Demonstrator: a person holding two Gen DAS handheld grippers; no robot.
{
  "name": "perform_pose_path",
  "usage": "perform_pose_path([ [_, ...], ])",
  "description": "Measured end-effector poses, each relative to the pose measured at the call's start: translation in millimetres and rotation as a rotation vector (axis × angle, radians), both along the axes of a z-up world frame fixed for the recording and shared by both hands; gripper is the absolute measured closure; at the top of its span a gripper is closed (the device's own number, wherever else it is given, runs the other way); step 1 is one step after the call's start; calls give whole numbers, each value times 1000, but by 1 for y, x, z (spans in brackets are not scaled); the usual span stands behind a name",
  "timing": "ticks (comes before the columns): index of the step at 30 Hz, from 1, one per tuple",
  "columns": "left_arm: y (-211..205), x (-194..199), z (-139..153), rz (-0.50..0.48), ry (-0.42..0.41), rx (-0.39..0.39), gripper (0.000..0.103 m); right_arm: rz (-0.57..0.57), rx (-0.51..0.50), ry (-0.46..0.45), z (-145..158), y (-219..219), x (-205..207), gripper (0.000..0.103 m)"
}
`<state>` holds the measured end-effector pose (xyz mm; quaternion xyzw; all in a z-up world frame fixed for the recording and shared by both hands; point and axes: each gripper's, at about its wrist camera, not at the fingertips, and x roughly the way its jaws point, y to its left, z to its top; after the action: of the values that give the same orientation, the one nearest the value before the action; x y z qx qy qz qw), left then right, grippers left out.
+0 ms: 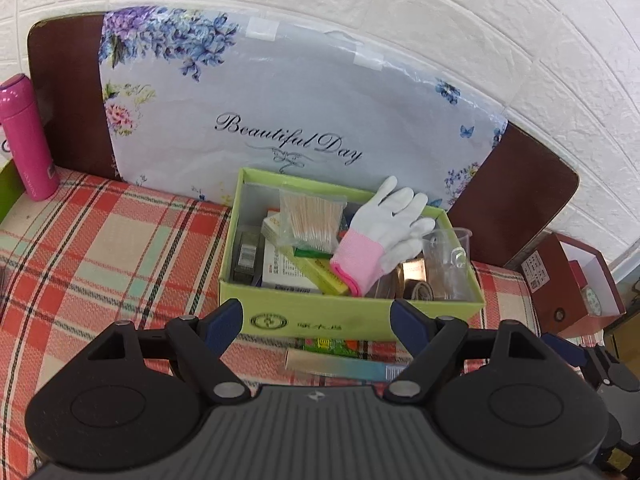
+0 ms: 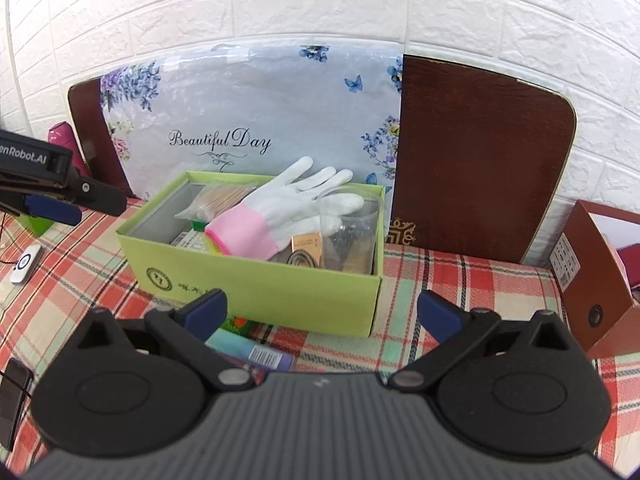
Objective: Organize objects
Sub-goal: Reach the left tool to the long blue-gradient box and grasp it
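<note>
A green cardboard box [image 1: 280, 320] is seen open on the plaid tablecloth [image 1: 100, 232], in front of a floral panel [image 1: 280, 112] on which "Beautiful Day" is printed in script. A round emblem and some small lettering are noted on the box's front wall; the lettering cannot be read.

Inside the box, a white glove with a pink cuff [image 1: 380, 232] is laid over the other contents, its fingers reaching past the back rim. Beside it are a bag of cotton swabs [image 1: 308, 220], a clear plastic cup [image 1: 448, 256] and several small cartons with illegible print.

A flat packet with a barcode [image 2: 256, 354] lies on the cloth just in front of the box.

The left gripper [image 1: 316, 320] is held spread, nothing between its blue pads. The right gripper [image 2: 320, 312] is likewise spread and empty. On the left gripper's body, in the right wrist view, "enRobot.AI" can be read.

A pink bottle [image 1: 28, 140] stands at the far left.
</note>
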<state>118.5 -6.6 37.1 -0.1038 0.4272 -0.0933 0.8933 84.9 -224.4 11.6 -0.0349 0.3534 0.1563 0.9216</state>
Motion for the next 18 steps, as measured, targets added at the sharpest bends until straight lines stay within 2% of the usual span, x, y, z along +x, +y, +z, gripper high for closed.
perform_pose_path([
  [11, 0, -33, -36, 2, 109, -11, 19, 22, -10, 72, -24, 0, -36, 0],
  [18, 5, -45, -56, 31, 156, -6, 19, 86, -32, 86, -46, 8, -48, 0],
])
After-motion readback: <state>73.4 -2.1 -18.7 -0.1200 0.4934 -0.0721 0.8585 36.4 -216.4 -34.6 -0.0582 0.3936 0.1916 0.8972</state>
